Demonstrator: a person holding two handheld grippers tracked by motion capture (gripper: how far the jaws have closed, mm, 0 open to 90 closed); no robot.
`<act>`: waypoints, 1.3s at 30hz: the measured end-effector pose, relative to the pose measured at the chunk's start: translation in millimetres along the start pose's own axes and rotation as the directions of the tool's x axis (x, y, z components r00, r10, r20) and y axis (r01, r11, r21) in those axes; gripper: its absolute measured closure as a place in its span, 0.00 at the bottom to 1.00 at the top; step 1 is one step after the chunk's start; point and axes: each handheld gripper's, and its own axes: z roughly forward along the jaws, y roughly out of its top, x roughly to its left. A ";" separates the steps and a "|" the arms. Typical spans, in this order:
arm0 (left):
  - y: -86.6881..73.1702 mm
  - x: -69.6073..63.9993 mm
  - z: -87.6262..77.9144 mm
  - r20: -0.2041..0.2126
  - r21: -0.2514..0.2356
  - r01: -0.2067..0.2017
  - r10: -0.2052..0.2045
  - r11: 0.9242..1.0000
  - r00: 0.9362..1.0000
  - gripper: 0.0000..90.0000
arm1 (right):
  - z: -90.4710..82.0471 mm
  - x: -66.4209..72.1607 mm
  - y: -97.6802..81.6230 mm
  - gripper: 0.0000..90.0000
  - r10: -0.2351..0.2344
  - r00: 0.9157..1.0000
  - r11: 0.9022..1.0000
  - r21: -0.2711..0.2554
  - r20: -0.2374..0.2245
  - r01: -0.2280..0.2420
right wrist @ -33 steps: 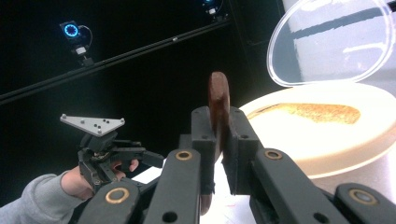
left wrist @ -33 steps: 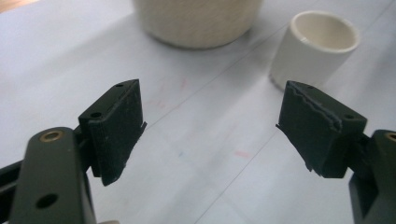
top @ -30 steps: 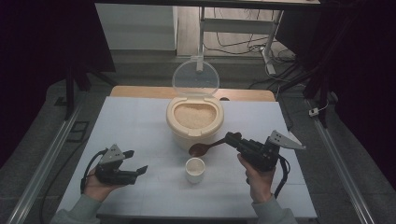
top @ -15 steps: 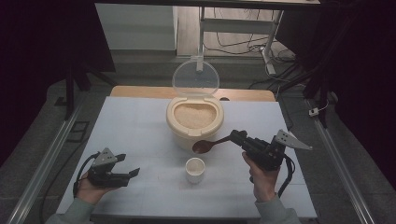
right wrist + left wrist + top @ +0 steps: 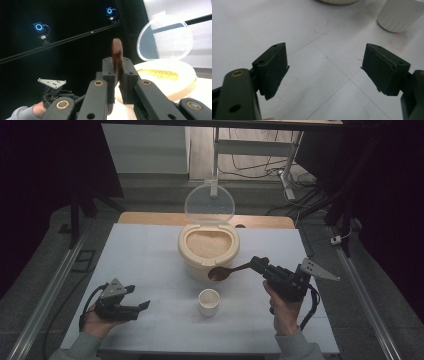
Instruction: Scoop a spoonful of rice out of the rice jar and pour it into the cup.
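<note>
White table (image 5: 150,250) under dim light, dark surroundings. Right gripper (image 5: 257,264) clamped on a brown wooden spoon (image 5: 225,271) — bowl just ahead of its jaws, above the small white cup (image 5: 209,301), beside the open rice container (image 5: 206,247). Left gripper (image 5: 142,306) gapes wide, nothing between its 2 jaws — cup well ahead of it.

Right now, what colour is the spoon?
Dark brown. The spoon shows best in the high view, beside the rice container.
</note>
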 end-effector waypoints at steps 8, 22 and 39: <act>-0.1 0.0 0.9 0.001 0.007 0.002 -0.002 1.000 1.000 0.22 | 1.8 0.8 11.5 0.93 -0.012 1.000 0.999 -0.037 -0.007 0.012; -0.2 1.1 2.0 0.004 0.014 0.002 -0.002 1.000 1.000 0.23 | 22.6 -11.9 36.1 0.93 -0.011 0.999 0.996 -0.089 0.049 0.016; -0.7 1.7 3.0 0.010 0.021 0.001 -0.001 1.000 1.000 0.23 | 66.8 -34.3 40.9 0.93 -0.123 0.960 0.992 0.058 0.250 0.112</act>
